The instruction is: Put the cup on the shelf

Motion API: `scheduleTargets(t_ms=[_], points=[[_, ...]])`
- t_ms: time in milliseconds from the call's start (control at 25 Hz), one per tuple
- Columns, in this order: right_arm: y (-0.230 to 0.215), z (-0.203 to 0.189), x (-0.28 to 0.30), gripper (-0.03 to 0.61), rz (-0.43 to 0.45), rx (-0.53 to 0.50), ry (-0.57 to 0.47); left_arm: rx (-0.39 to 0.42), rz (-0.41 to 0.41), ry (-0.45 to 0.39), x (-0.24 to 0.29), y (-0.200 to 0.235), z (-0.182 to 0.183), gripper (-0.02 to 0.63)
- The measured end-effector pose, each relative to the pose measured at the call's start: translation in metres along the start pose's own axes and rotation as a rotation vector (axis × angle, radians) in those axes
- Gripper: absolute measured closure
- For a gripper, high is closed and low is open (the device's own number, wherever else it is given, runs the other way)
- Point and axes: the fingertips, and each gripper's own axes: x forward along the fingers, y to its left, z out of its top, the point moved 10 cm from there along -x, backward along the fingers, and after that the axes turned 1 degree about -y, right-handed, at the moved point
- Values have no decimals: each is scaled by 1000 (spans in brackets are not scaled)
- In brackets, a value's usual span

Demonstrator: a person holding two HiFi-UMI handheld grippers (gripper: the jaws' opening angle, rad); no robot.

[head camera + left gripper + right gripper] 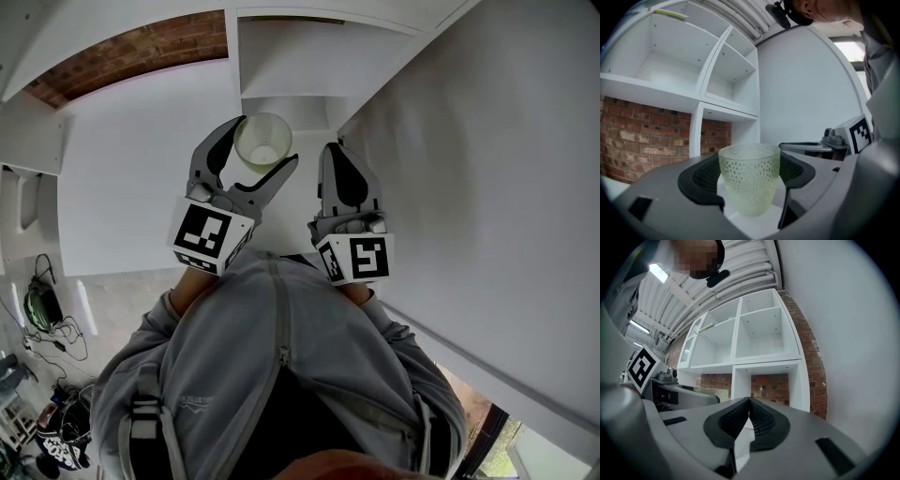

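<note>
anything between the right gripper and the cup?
Yes: one jaw of the left gripper, which clamps the cup. The head view shows it beside the shut right gripper.

No writing you can read.
Your left claw (265, 141) and right claw (331, 150) carry only coded square markers (208, 234); your jacket print (192, 399) is too small.

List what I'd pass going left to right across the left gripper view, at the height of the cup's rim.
Brick wall → white shelf upright → cup → right gripper
</note>
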Motion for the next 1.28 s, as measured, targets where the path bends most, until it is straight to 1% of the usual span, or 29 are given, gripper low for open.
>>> scheduleTargets(t_ms=[240, 640, 1000, 1280], points=[[-23, -2, 16, 551, 65, 2, -2, 21, 67, -11, 18, -4, 1, 236], [-55, -3, 34, 551, 135, 4, -10, 48, 155, -7, 52, -4, 5, 236], [-73, -7, 57, 551, 192, 0, 7, 45, 229, -30, 85, 11, 11, 236], [-83, -20, 80, 551, 215, 18, 25, 49, 284, -19, 112, 33, 5, 236]])
